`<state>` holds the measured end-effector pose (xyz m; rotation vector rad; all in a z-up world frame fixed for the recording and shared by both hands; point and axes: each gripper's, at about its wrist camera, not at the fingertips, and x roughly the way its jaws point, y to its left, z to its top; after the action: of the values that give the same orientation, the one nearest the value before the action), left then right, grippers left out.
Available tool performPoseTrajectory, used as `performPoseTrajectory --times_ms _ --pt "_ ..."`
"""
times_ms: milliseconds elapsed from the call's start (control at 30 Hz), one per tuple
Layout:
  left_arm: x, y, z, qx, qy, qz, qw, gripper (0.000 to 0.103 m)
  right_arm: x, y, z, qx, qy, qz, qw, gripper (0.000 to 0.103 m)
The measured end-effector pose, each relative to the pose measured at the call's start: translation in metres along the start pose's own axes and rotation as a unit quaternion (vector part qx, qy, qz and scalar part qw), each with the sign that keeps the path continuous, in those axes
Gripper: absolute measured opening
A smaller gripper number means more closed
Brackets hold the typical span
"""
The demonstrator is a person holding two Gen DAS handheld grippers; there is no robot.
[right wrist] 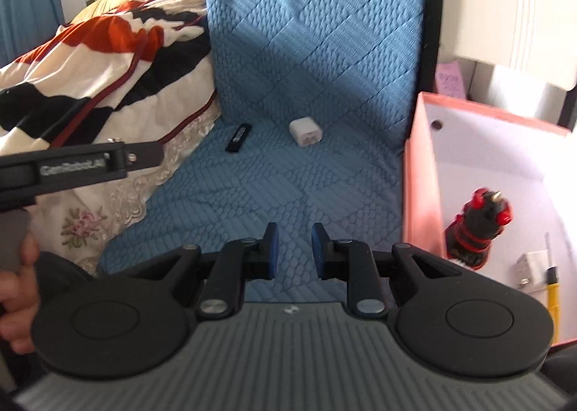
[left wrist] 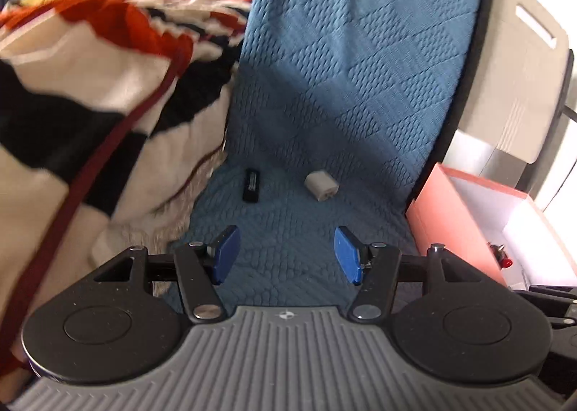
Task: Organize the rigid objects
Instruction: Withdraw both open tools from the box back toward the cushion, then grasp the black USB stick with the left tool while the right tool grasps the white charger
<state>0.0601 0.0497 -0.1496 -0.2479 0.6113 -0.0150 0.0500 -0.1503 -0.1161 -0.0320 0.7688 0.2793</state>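
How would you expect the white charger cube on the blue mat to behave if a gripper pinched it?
The white charger cube looks rigid and boxy, so it probably won't roll. Its smooth shell may slip between pads. The quilted blue mat might let it tilt.

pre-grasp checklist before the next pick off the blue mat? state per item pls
1. Targets in view: black stick and white charger block lie apart on the blue mat: ok.
2. Left tool empty, jaws apart: ok.
3. Right tool empty, jaws at their narrowest with a small gap showing: not ok for a pick until opened.
4. Path from both tools to the targets bare mat: ok.
5. Patterned blanket edge close beside the black stick: cannot tell if it will snag.
6. Pink box open, floor space left beside the red-black figure: ok.
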Motion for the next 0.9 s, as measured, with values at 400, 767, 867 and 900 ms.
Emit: performPoseTrajectory --times_ms 400,767,867,900 --pt "0.055 -0.010 0.007 0.012 0.020 -0.013 0.9997 0.064 0.030 0.000 -0.004 -0.018 -0.008 -0.001 1.000 0.024" --pt "0.099 -0.018 0.025 0.026 0.043 -0.022 0.9985 0.064 0.063 -0.003 0.024 -0.017 -0.008 0.023 1.000 0.024" --pt "0.117 -0.014 0.029 0.028 0.057 -0.016 0.9979 0.064 0.071 -0.002 0.034 -0.019 -0.010 0.033 0.999 0.024" --pt "0.122 -0.011 0.031 0.026 0.059 -0.019 0.9977 0.064 0.073 -0.001 0.038 -0.026 -0.012 0.032 0.999 0.024"
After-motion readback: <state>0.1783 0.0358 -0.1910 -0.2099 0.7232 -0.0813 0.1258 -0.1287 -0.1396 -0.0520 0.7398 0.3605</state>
